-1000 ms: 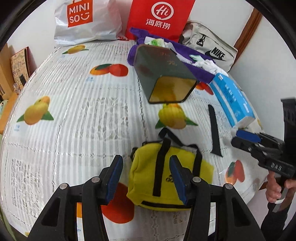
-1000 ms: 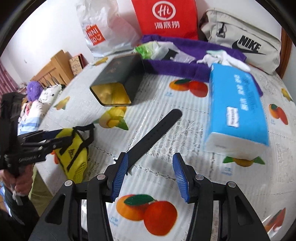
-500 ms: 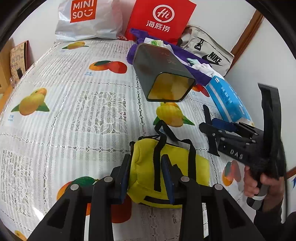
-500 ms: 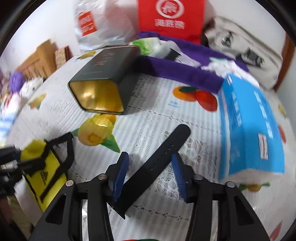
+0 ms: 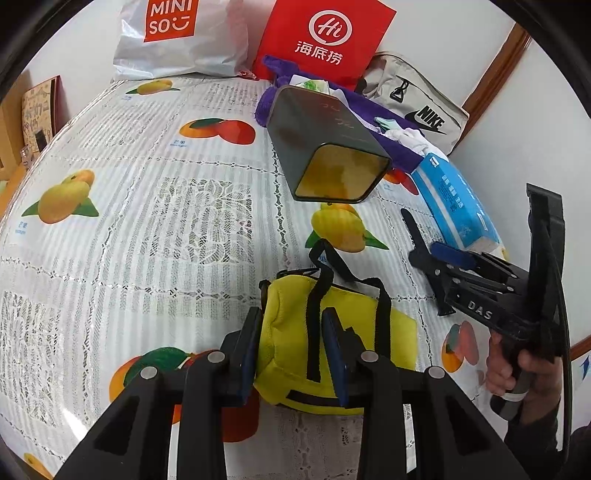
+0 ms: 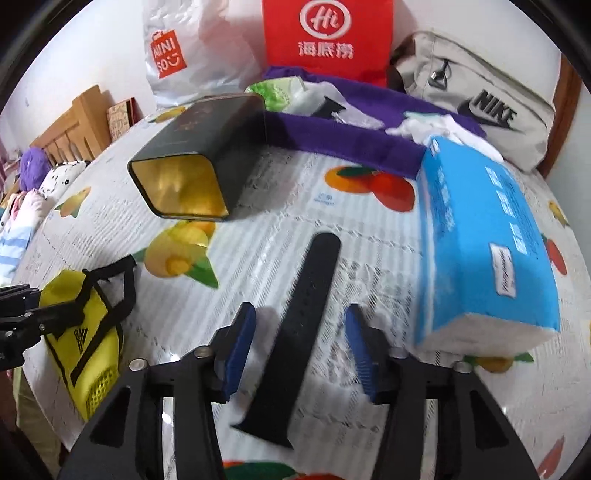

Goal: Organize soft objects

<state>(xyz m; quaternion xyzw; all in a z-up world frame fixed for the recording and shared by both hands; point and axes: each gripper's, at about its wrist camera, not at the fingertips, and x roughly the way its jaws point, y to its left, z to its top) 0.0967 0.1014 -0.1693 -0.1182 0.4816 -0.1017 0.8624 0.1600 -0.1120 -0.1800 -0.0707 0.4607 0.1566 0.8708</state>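
The left gripper (image 5: pixel 291 349) is clamping the yellow pouch (image 5: pixel 354 332) at six o'clock on the fruit-print tablecloth (image 5: pixel 166 221); the right gripper (image 6: pixel 299 343), jaws just closing yet apart, is straddling the black strap (image 6: pixel 299 314), three o'clock from the pouch

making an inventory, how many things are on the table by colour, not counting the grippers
Yellow: 1, pouch
Black: 1, strap
Dark green: 1, tin
Blue: 1, tissue pack
Purple: 1, cloth
Red: 1, bag
White: 1, Miniso bag
Beige: 1, Nike bag
Total: 8
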